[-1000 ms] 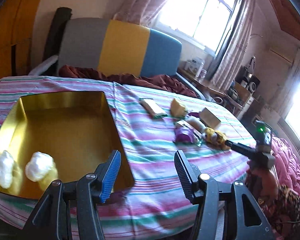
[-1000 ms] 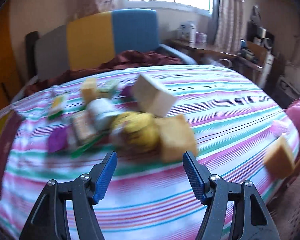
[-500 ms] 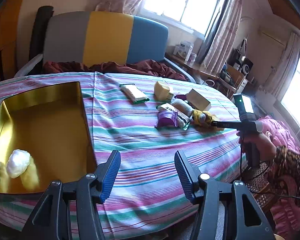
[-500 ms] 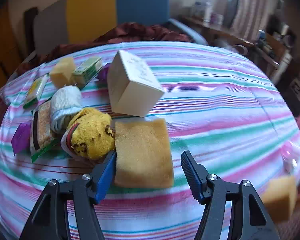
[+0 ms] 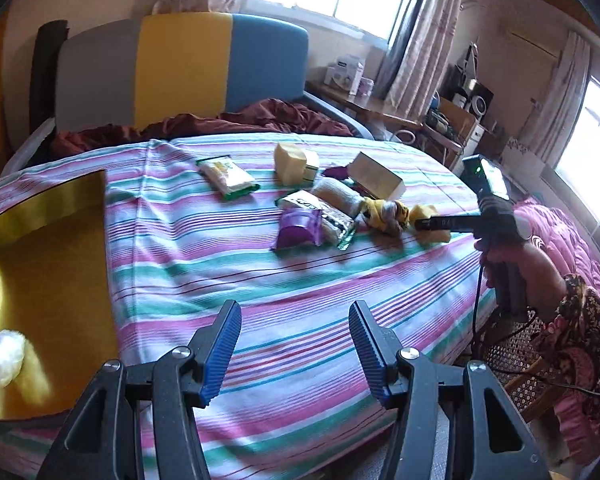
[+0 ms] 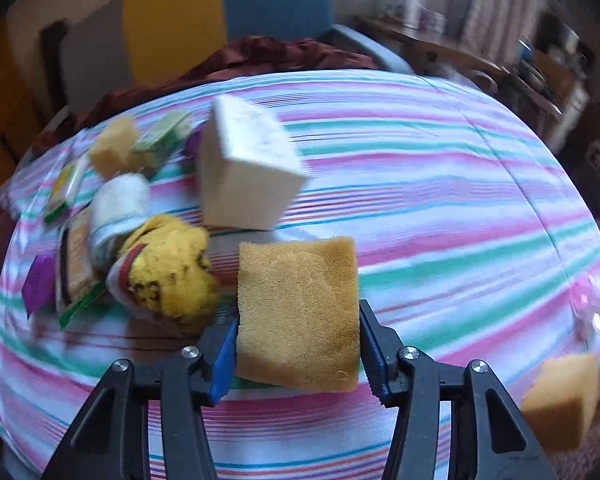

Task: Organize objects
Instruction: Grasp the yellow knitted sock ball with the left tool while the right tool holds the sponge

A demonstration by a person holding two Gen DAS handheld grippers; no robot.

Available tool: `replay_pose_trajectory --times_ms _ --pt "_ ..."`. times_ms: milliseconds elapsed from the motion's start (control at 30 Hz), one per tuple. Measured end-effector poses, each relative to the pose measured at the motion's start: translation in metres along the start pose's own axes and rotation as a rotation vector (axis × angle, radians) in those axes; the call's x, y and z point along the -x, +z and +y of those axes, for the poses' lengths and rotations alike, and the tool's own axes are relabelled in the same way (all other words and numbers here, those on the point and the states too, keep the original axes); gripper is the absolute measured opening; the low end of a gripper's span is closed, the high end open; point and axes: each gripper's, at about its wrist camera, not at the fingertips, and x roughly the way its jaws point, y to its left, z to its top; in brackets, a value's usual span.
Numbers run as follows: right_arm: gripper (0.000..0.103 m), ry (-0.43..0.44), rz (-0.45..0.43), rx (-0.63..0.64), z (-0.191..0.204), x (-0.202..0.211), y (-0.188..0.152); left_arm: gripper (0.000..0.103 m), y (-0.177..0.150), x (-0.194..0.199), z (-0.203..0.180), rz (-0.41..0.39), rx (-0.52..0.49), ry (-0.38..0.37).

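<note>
Half a second ago the right gripper [image 6: 298, 344] merely straddled the sponge [image 6: 298, 312]; now its jaws press both edges — clamped on it, still at the striped cloth [image 6: 440, 208] beside the yellow sock [image 6: 172, 272]. The left gripper [image 5: 296, 344] hangs apart, empty (gold tray [image 5: 48, 264] probably next).

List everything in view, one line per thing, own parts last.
gold tray: one, gold, left on the bed
cotton balls: at least two, white, in the tray
sponges: three, tan; one between the right fingers, one far left, one at the right edge
white box: one, behind the held sponge
yellow sock: one, left of it
purple packet: one, mid-bed
striped sheet: one, pink-green
left hand-held gripper: open, empty
right hand-held gripper: around the sponge
</note>
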Motion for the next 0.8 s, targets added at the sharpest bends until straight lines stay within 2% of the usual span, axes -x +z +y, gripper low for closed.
replay_pose_trajectory --times_ms 167,367,467,633,800 --pt "0.054 -0.018 0.017 -0.152 -0.032 0.005 0.002 0.057 0.014 -0.027 -0.021 0.041 -0.036 -0.032" --pt "0.054 -0.053 -0.017 -0.149 -0.026 0.019 0.005 0.057 0.038 -0.07 -0.059 0.085 -0.074 -0.093" --pt "0.054 -0.038 -0.02 -0.162 -0.026 0.023 0.004 0.057 0.052 -0.093 -0.082 0.085 -0.106 -0.109" --pt "0.054 -0.014 -0.026 -0.208 -0.038 0.025 0.007 0.059 0.074 -0.132 -0.117 0.073 -0.17 -0.082" --pt "0.054 -0.024 -0.033 -0.247 -0.055 0.019 0.015 0.06 0.087 -0.178 -0.139 0.118 -0.185 -0.073"
